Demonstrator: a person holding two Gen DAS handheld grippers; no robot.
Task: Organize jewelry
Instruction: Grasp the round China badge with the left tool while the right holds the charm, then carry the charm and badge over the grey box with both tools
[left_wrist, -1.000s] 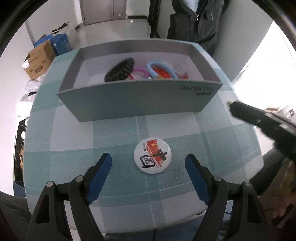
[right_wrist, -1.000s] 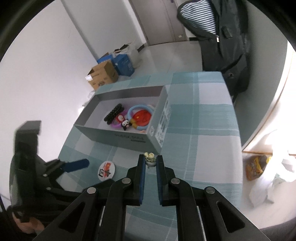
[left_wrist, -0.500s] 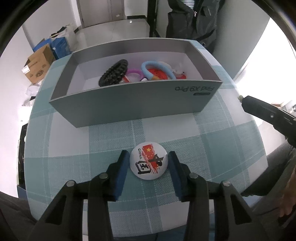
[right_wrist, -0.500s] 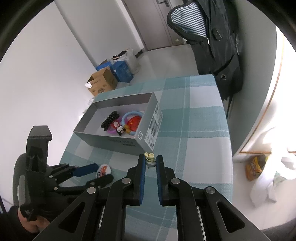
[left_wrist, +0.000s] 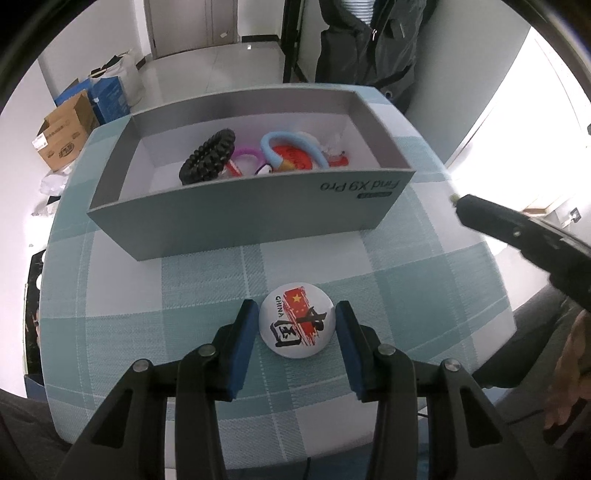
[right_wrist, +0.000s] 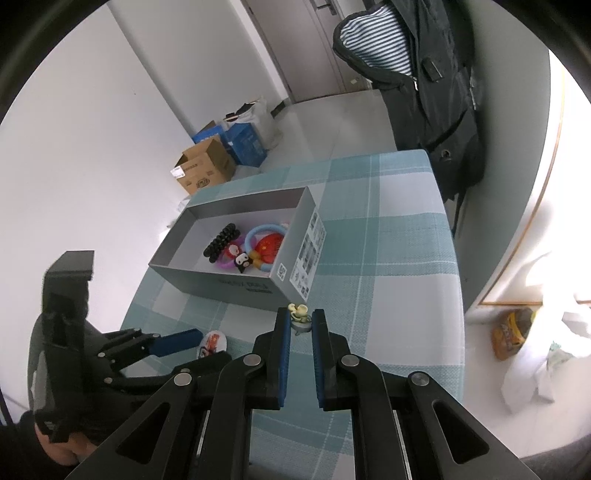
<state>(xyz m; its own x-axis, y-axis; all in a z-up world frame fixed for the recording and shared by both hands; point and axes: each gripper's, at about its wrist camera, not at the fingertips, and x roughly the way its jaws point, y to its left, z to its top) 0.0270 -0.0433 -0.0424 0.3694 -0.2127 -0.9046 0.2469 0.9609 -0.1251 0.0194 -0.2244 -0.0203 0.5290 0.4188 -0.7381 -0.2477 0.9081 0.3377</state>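
While the left gripper (left_wrist: 297, 328) grips the round white badge (left_wrist: 297, 324) on the checked tablecloth (left_wrist: 406, 280), its blue pads touching both edges, the right gripper (right_wrist: 298, 323) is narrowed on a small pale trinket (right_wrist: 298, 316) at its fingertips, held near the box's right corner. Beyond the badge stands the grey box (left_wrist: 236, 212), holding a black hair claw (left_wrist: 208, 157), a blue ring (left_wrist: 291, 147) and red pieces.
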